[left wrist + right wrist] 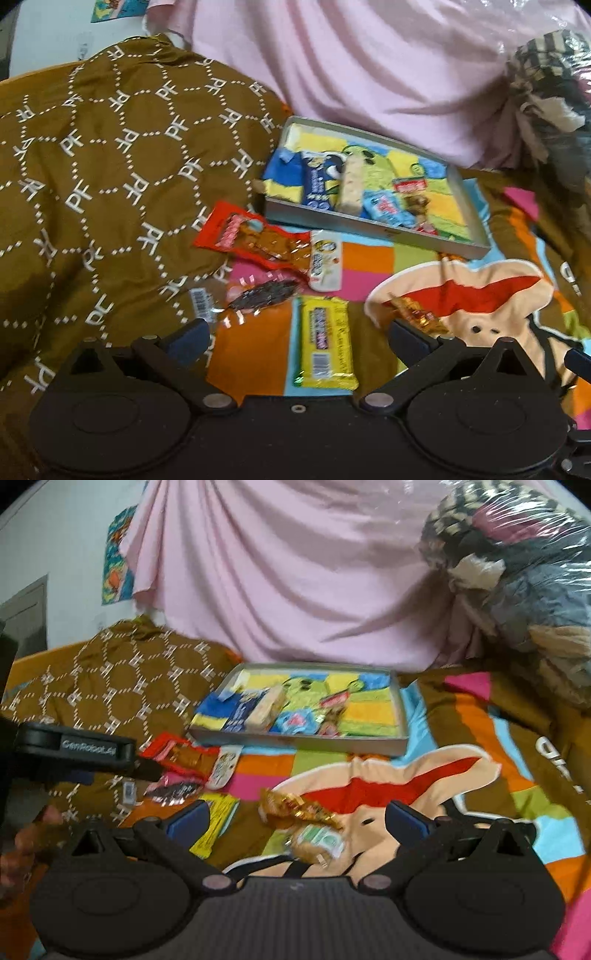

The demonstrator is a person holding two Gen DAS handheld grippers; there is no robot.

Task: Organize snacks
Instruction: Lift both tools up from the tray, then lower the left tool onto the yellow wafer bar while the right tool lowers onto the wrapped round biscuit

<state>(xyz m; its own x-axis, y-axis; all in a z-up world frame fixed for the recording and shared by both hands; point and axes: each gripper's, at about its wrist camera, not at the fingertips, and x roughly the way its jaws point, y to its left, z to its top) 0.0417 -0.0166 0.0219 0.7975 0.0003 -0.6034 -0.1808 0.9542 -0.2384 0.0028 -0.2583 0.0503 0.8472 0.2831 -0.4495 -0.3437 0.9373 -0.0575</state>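
Observation:
A grey tray lies on the bed with several snack packets in it, among them a blue bar and a pale bar. Loose on the blanket in front of it are a red packet, a white packet, a dark shiny packet, a yellow bar, a gold wrapper and a green-and-white packet. My left gripper is open over the yellow bar. My right gripper is open over the gold wrapper.
A brown patterned quilt is heaped at the left, close to the loose packets. A pink sheet hangs behind the tray. A plastic-wrapped bundle sits at the right. A hand shows at the left edge.

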